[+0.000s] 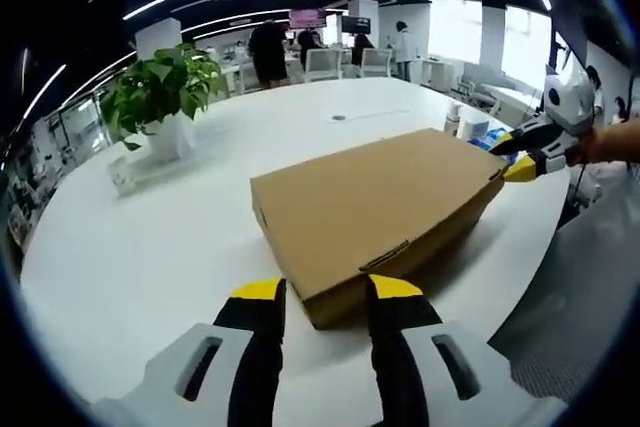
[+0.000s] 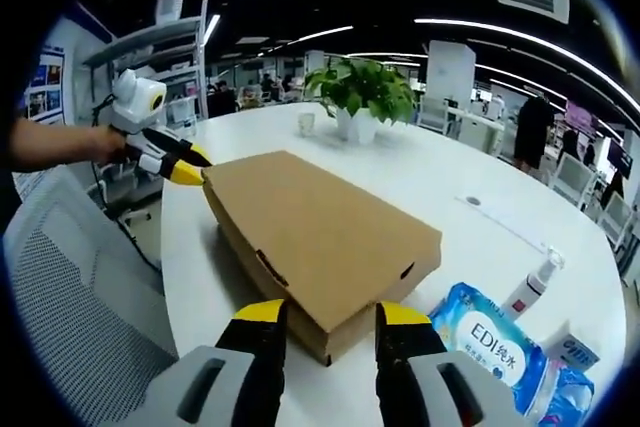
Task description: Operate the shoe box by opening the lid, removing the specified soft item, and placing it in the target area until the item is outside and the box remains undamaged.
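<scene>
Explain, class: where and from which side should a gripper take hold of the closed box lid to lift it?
Grip the lid's front lip on the box, near the tab slot, coming low from that edge. The lid lies flat and closed, so only the thin edge offers purchase there; the left gripper already faces it.

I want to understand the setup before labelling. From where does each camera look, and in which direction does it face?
Left gripper view: rides on the left gripper, at one corner of the closed shoe box, facing along it toward the plant; a hand holds the right gripper at the far corner.
Right gripper view: rides on the right gripper at the opposite corner, facing back; wipes pack beside it.
Shared: box, plant, white table, both grippers.
</scene>
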`<action>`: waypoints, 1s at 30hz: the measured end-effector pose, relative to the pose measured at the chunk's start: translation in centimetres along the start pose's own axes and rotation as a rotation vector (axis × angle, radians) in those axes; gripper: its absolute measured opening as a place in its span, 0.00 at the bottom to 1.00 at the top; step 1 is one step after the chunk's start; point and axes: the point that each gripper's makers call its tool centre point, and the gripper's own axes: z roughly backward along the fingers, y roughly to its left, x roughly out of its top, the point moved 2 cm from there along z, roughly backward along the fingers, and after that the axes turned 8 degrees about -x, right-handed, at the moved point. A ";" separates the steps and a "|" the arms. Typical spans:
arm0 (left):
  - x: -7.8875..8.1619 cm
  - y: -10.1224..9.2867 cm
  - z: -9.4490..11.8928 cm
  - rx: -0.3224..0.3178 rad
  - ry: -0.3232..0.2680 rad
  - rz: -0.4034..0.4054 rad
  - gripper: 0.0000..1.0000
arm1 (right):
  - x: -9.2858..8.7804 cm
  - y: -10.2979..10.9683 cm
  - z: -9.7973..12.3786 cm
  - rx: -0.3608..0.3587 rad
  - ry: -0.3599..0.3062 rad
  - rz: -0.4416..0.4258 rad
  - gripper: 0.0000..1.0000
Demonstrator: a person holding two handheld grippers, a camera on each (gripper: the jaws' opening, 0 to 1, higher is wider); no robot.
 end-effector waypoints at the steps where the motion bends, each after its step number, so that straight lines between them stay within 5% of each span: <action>1: 0.0 0.1 -0.1 -0.002 0.002 0.000 0.31 | 0.0 0.0 0.0 0.001 -0.001 0.001 0.32; 30: 0.3 0.3 -1.8 -0.019 0.025 0.035 0.30 | -1.0 -0.5 -1.3 -0.033 0.035 -0.031 0.31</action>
